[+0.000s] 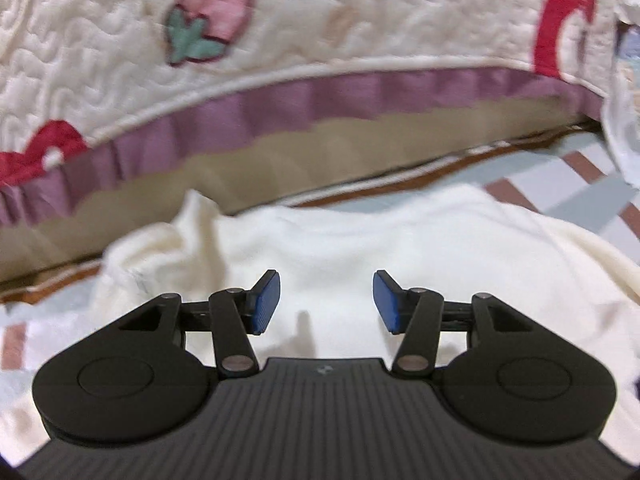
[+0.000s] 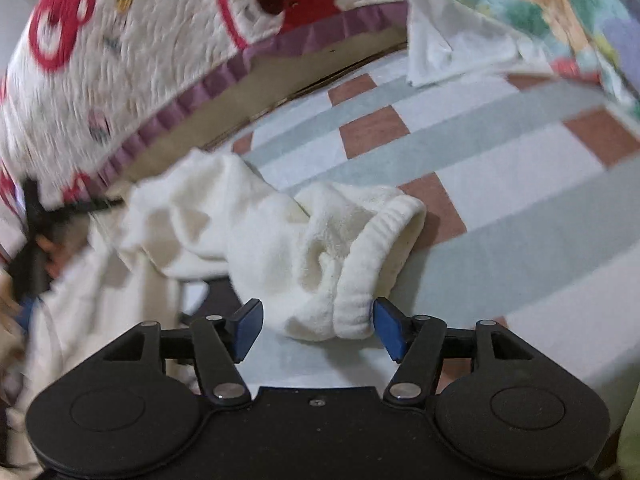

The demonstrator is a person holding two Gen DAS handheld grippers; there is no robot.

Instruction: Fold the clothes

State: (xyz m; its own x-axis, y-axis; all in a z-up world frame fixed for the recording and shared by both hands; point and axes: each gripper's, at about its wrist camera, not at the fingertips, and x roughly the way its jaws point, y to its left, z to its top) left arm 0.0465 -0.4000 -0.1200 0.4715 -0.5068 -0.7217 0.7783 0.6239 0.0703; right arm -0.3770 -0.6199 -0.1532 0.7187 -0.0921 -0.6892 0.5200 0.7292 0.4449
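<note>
We are looking along the left gripper [image 1: 326, 300], whose two blue pads [image 1: 267, 302] are standing apart with nothing between them, hovering over one cream garment [image 1: 400, 248] that is lying crumpled on the checked bedsheet [image 1: 580, 184]. The fabric beneath the pads is lying smooth, while a bunched fold is rising toward the sheet's far edge, on the left of this view.

We are also looking along the right gripper [image 2: 318, 328], its two jaws spread wide. The ribbed cuff [image 2: 360, 280] of the same garment's one visible sleeve [image 2: 312, 248] is sitting between the pads, close against the right-hand pad [image 2: 384, 326], though we cannot tell whether it is touching; the left-hand pad is standing clear of the cloth. The sleeve is trailing back across the sheet toward the garment's body, which is spreading down the left side of the right wrist view.

Beyond the garment, along the sheet's far edge, one quilted cover [image 1: 320, 12] with a purple ruffle [image 1: 280, 108] is hanging over a tan base. On it we are counting one pink strawberry [image 1: 210, 18] in the left wrist view and two red bear faces [image 2: 272, 0] in the right wrist view. At the sheet's far right corner, one white cloth [image 2: 452, 48] is lying beside one bright multicoloured blanket [image 2: 540, 8]. A dark, blurred shape [image 2: 34, 236] is showing at the far left of the right wrist view, too smeared to identify.
</note>
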